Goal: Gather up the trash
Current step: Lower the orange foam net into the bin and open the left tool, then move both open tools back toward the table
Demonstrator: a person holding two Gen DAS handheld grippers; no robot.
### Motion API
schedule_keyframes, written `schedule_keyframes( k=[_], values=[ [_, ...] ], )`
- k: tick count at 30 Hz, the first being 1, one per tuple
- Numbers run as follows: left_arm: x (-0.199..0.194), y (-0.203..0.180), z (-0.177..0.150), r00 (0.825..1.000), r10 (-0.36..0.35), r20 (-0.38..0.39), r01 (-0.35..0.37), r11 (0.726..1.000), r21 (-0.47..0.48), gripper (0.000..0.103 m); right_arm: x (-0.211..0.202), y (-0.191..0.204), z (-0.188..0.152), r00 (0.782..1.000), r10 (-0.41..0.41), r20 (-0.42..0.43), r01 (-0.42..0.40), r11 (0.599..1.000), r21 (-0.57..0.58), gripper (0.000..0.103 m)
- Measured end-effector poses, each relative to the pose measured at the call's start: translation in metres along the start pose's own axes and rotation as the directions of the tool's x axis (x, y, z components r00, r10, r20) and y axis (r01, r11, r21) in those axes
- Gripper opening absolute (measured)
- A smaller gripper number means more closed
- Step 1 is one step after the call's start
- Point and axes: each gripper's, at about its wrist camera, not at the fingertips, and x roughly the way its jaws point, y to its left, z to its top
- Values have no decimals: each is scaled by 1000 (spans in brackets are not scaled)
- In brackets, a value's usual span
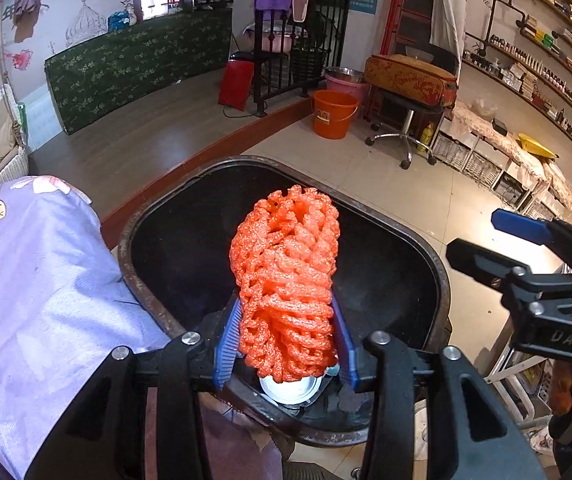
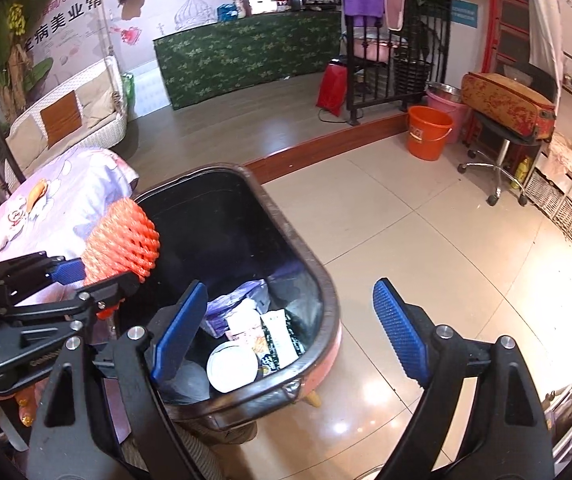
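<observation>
An orange foam fruit net (image 1: 286, 280) stands upright between the blue pads of my left gripper (image 1: 286, 320), which is shut on it right above the black-lined trash bin (image 1: 426, 248). From the right wrist view the net (image 2: 125, 240) and left gripper (image 2: 97, 276) hover at the bin's left rim. Wrappers (image 2: 281, 332) and a white round lid (image 2: 231, 366) lie at the bottom of the bin (image 2: 306, 256). My right gripper (image 2: 290, 320) is open and holds nothing, its fingers straddling the bin's near right corner. It also shows at the right edge as the right gripper (image 1: 486, 236).
A table under a purple floral cloth (image 1: 25, 280) touches the bin's left side. Tiled floor spreads to the right. An orange bucket (image 2: 428, 132) and a wheeled stool (image 2: 498, 168) stand beyond, by the step of a raised wooden floor (image 2: 326, 140).
</observation>
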Motion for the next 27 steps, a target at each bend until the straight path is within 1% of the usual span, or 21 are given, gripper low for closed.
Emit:
schedule_keyframes(
  k=[2,3,4,5,7,9,12,16,20,27],
  values=[
    [4,-3,0,1000,4,-8,-4,1000,13,48,0,-5,0,1000,-8,1,8,1000,10,84],
    [6,-5,0,1000,11,-8,-11,1000,21,55,0,-7,0,1000,-10,1,10,1000,13,84],
    [7,-7,0,1000,18,-7,-18,999,29,65,0,-9,0,1000,-14,1,14,1000,16,84],
    [8,-9,0,1000,22,-2,-22,999,38,69,0,-11,0,1000,-16,1,16,1000,18,84],
    [8,-12,1,1000,26,10,-26,998,48,83,0,-15,1,1000,-20,1,20,999,26,84],
    [8,-14,1,999,32,20,-33,998,60,89,0,-17,1,1000,-24,3,24,999,36,85],
    [6,-16,-1,999,41,31,-43,996,75,91,1,-22,1,1000,-28,10,27,998,56,87],
    [1,-19,-1,998,45,52,-49,996,73,93,1,-26,0,999,-33,12,32,997,69,89],
    [-8,-16,-4,997,41,70,-45,997,61,93,2,-27,1,999,-32,10,32,997,69,89],
    [-30,-12,-15,993,61,99,-66,997,47,94,0,-19,2,1000,-14,16,14,998,53,90]
  ],
)
